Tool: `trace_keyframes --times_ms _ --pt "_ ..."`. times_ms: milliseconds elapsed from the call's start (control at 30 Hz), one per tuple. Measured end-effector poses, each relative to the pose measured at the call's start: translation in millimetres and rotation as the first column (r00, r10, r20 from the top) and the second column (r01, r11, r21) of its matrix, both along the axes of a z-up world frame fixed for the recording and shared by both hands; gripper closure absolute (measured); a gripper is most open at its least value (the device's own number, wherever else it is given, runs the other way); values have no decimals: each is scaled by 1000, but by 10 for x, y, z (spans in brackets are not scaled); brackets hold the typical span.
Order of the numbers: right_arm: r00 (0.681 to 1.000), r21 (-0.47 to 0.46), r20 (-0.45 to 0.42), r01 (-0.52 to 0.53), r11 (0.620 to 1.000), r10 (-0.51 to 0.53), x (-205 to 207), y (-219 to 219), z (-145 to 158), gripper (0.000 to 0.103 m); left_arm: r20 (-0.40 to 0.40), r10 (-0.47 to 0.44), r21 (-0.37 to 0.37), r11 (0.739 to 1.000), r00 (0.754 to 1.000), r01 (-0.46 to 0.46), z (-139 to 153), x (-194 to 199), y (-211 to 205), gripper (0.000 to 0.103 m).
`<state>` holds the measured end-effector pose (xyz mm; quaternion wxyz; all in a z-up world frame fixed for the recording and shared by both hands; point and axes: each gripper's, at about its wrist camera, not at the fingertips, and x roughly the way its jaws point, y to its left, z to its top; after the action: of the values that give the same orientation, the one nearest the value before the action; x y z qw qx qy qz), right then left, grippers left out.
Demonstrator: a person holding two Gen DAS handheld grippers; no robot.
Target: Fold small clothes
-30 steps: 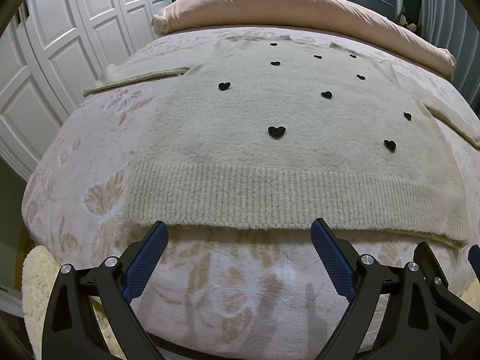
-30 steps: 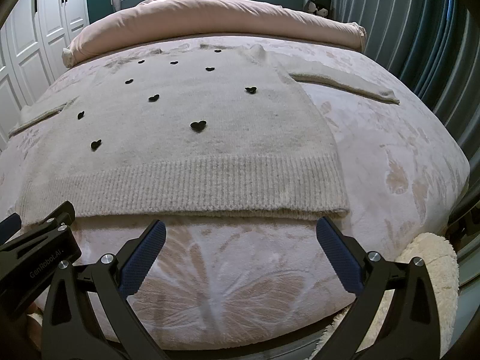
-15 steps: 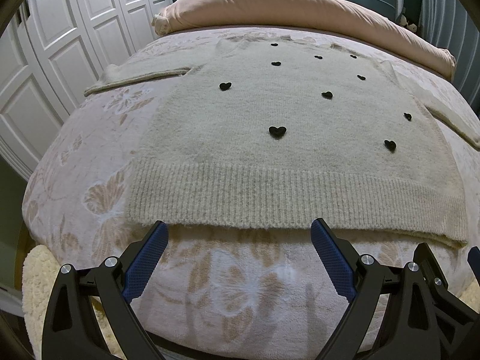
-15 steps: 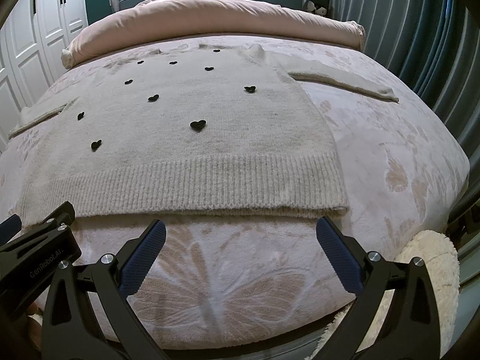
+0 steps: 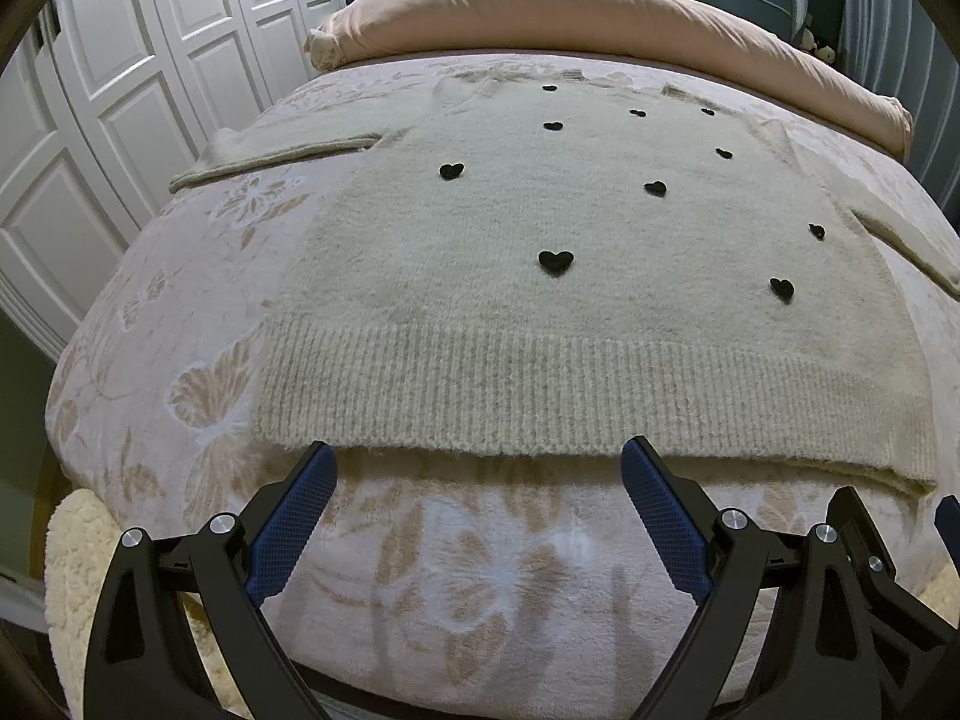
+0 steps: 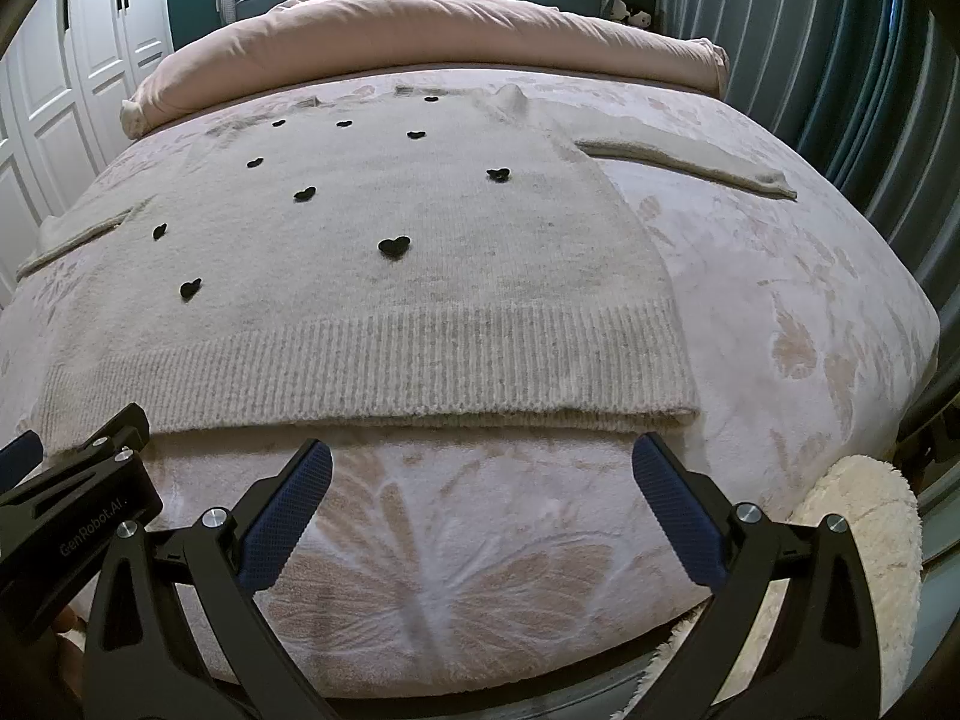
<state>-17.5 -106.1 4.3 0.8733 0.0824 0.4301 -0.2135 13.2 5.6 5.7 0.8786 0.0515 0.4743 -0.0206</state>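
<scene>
**Q:** Where is the garment shown, and how are the grippers set?

**A:** A cream sweater (image 5: 570, 276) dotted with small black hearts (image 5: 555, 261) is seen spread flat, front up, on the floral bedspread (image 5: 456, 576). Its ribbed hem (image 5: 576, 396) is turned toward the foot of the bed, its neckline toward the rolled pink duvet (image 5: 600, 12) at the head. The left gripper (image 5: 477, 468) and right gripper (image 6: 483, 468) are both pictured with jaws spread wide and nothing held, poised just short of the hem.

**Q:** On what relation is the coming move judged to turn?

**A:** The hem is run crosswise, while the body's long axis is run from the hem away toward the duvet. The hem's left half is faced by the left gripper, the right half and its corner (image 6: 678, 402) by the right gripper, so each corner is nearer to its own side's tool. A short forward reach is judged sufficient for contact, though whether hem or sleeves would be taken first cannot be told.

**Q:** What else is shown around the hem?

**A:** The left sleeve (image 5: 282, 147) and right sleeve (image 6: 690, 165) are laid outward beyond the hem, apart from the body. White wardrobe doors (image 5: 120, 90) and a fleecy cream item (image 6: 864, 516) below the bed's edge are kept out of the path. Nothing is seen lying between jaws and hem.
</scene>
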Motion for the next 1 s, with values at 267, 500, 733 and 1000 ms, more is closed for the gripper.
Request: trace_keyframes --times_ms 267,500,733,1000 --pt "1000 -1 0 0 1000 0 2 -4 0 5 0 0 2 1000 1000 0 -2 -3 2 11" --pt "1000 3 -1 2 1000 -2 -6 -11 -9 5 -2 2 0 1000 1000 -2 -9 -11 13 11" --pt "999 29 -1 -38 999 38 15 -79 -61 5 -33 -15 -30 999 999 14 -64 17 52 8" --pt "987 114 78 131 985 -140 354 -1551 139 5 -50 72 -151 985 996 -79 58 411 352 6"
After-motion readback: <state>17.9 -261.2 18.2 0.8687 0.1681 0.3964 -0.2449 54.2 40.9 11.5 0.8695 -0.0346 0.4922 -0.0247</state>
